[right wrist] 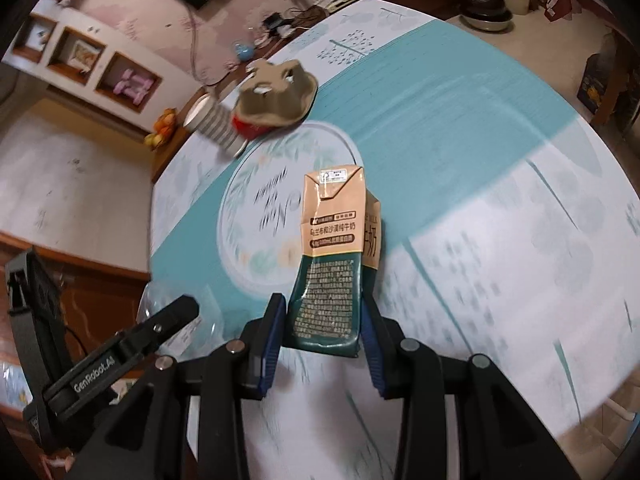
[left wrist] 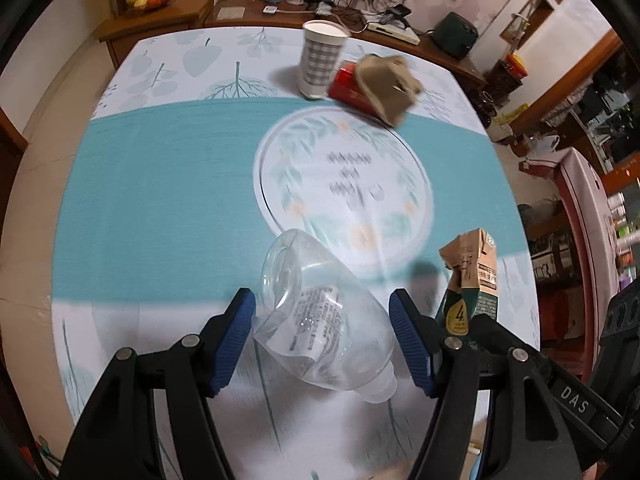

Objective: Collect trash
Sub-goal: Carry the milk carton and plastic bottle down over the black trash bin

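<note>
My left gripper (left wrist: 322, 334) grasps clear plastic bottle (left wrist: 320, 320), right gripper (right wrist: 324, 328) grasps milk carton (right wrist: 332, 264), both above worktop (left wrist: 160, 200). Risk: smooth bottle, loosely pinched, could slip out sideways

- left hand-held gripper (left wrist: 322, 330): pointed steeply down, blue pads (left wrist: 236, 340) clamped on a clear plastic bottle (left wrist: 320, 320)
- right hand-held gripper (right wrist: 325, 334): angled down, narrower jaws gripping a milk carton (right wrist: 332, 264)

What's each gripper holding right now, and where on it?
Left gripper: clear plastic bottle, clamped across its body. Right gripper: milk carton, clamped at its dark green bottom end.
</note>
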`<state>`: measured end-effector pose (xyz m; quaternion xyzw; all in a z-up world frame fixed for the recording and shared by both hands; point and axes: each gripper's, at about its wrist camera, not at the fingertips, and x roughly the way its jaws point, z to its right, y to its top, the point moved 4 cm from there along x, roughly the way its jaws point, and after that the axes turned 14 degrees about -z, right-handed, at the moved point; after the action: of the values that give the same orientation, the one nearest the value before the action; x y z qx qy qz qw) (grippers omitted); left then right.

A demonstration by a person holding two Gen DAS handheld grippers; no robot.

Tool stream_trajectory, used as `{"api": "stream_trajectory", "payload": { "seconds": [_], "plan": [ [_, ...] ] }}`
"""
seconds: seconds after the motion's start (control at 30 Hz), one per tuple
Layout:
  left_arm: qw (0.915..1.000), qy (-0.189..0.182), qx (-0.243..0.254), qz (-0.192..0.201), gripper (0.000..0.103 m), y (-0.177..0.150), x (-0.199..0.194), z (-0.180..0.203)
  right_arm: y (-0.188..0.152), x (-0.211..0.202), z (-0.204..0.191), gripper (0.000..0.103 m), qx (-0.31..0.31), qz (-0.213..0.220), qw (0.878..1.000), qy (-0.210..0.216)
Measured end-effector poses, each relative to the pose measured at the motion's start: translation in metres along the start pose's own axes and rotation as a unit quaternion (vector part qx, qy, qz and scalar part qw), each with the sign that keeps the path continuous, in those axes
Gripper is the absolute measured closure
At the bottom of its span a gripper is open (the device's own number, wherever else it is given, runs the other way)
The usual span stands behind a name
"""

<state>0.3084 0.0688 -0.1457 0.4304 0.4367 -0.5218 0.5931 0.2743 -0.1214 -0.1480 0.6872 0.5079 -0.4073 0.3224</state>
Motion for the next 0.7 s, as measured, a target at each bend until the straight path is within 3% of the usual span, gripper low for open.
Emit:
{"api": "stream_trajectory", "payload": {
  "seconds": [0.47, 0.5, 0.7],
  "plan": [
    [0.9984, -0.001, -0.012, 0.056, 0.036, -0.191, -0.058, 0.056, -0.15, -0.11, 0.044, 0.067, -0.091, 0.027, 0.994, 0.06],
    [0.9984, -0.001, -0.011, 0.055, 0.036, -0.205, -0.06, 0.06, -0.159, -0.116, 0.046, 0.09, -0.096, 0.028, 0.993, 0.063],
    [0.9992, 0.015, 0.006, 0.038, 0.036, -0.261, -0.061, 0.078, -0.21, -0.128, 0.069, 0.095, -0.106, 0.007, 0.992, 0.068]
  ]
}}
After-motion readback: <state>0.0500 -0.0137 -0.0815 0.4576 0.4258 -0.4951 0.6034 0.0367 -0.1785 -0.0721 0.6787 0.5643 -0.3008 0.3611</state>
